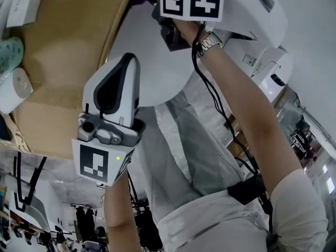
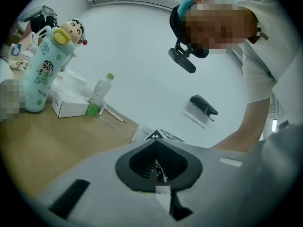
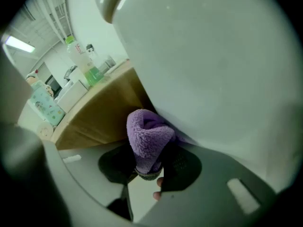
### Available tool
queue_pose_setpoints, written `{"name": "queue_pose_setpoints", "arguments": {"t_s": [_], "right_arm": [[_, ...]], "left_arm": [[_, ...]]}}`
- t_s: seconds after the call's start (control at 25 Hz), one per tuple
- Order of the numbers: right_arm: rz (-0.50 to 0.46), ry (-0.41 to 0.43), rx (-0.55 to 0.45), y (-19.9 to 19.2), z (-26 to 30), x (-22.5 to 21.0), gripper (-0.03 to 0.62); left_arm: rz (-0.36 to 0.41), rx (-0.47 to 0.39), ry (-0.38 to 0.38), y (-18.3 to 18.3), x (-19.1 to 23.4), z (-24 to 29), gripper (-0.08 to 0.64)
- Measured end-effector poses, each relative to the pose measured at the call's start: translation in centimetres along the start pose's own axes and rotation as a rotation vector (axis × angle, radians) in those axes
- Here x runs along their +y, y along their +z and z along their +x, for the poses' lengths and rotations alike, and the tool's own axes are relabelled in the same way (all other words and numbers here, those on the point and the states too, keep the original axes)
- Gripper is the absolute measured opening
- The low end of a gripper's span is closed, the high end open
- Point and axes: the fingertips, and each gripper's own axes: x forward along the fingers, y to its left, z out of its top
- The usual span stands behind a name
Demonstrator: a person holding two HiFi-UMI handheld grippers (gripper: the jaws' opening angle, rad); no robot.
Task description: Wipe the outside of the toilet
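Two grippers: the right gripper (image 3: 149,169), clamped on a purple cloth (image 3: 147,138), presses it against the outside of the toilet (image 3: 213,56), the left gripper (image 2: 158,167) hangs closed and empty near the toilet, and hard dragging could pull the bunched cloth loose.

tight: toilet (image 3: 213,56) just beside wooden table (image 3: 102,119) | obstacles on table: bottle (image 3: 85,63), white box (image 3: 71,92)

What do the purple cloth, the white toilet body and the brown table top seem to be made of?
The purple cloth looks like soft fleece, probably microfibre: its fuzzy pile shows. The toilet is hard and smooth, ceramic or plastic: white, with a soft sheen. The table top seems matt wood or wood-look laminate: brown and even.
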Motion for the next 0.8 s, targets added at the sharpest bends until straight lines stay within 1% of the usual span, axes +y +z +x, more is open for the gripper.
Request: {"name": "queue_pose_setpoints", "arguments": {"t_s": [0.08, 0.16, 0.24, 0.32, 0.44, 0.6, 0.68, 0.8], "right_arm": [[-0.062, 0.039, -0.036, 0.5, -0.6, 1.2, 0.130], [-0.103, 0.076, -0.058, 0.1, -1.5, 1.9, 0.130], [-0.106, 0.108, -0.061, -1.2, -2.4, 1.8, 0.130], [-0.090, 0.118, -0.050, -3.3, -3.2, 0.6, 0.130], [-0.051, 0.087, -0.021, -6.6, -4.2, -2.5, 0.130], [0.023, 0.005, 0.021, -10.7, -6.4, -7.5, 0.130], [0.073, -0.032, 0.040, -12.9, -8.0, -10.3, 0.130], [0.163, -0.083, 0.051, -15.8, -10.5, -14.8, 0.130]], "left_arm": [[0.005, -0.004, 0.015, -0.2, -0.2, 0.0, 0.006], [0.009, -0.008, 0.031, -0.5, -0.8, 0.2, 0.005], [0.014, -0.016, 0.043, -0.7, -1.7, 0.6, 0.005], [0.019, -0.020, 0.051, -0.9, -3.1, 1.1, 0.006], [0.033, -0.019, 0.057, -1.2, -5.5, 1.6, 0.005], [0.033, -0.024, 0.066, -2.0, -7.9, 2.1, 0.006], [0.029, -0.019, 0.062, -2.8, -9.3, 2.8, 0.005], [0.029, -0.008, 0.033, -3.9, -11.3, 4.7, 0.006]]}}
